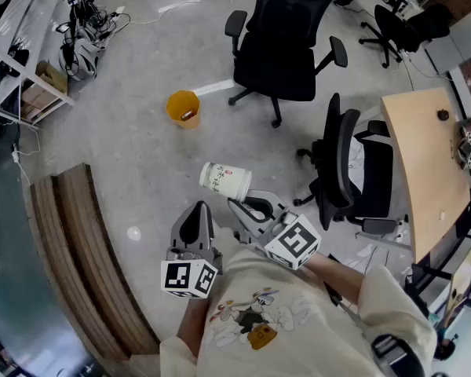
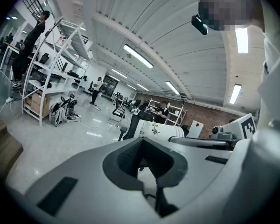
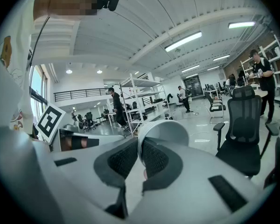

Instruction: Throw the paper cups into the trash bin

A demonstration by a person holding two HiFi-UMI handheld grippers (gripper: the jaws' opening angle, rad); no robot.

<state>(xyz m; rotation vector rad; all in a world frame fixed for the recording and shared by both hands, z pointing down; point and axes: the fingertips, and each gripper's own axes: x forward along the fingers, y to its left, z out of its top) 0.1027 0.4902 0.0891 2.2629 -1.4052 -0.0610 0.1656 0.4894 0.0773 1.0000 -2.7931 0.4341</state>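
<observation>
A white paper cup (image 1: 225,181) lies on its side in the air, and my right gripper (image 1: 235,203) is shut on its rim. In the right gripper view the cup's wall (image 3: 165,132) is pinched between the two dark pads of the right gripper (image 3: 139,148). The yellow trash bin (image 1: 183,108) stands on the floor ahead and a little to the left, with something small inside it. My left gripper (image 1: 199,209) hangs beside the right one, shut and empty. The left gripper view shows the left gripper (image 2: 142,140) with its pads meeting and the cup (image 2: 161,130) to their right.
A black office chair (image 1: 279,45) stands beyond the bin, and another (image 1: 353,171) sits to the right beside a curved wooden desk (image 1: 424,155). Wooden steps (image 1: 78,250) run along the left. Shelving (image 1: 23,45) stands far left. People stand far off (image 3: 261,73).
</observation>
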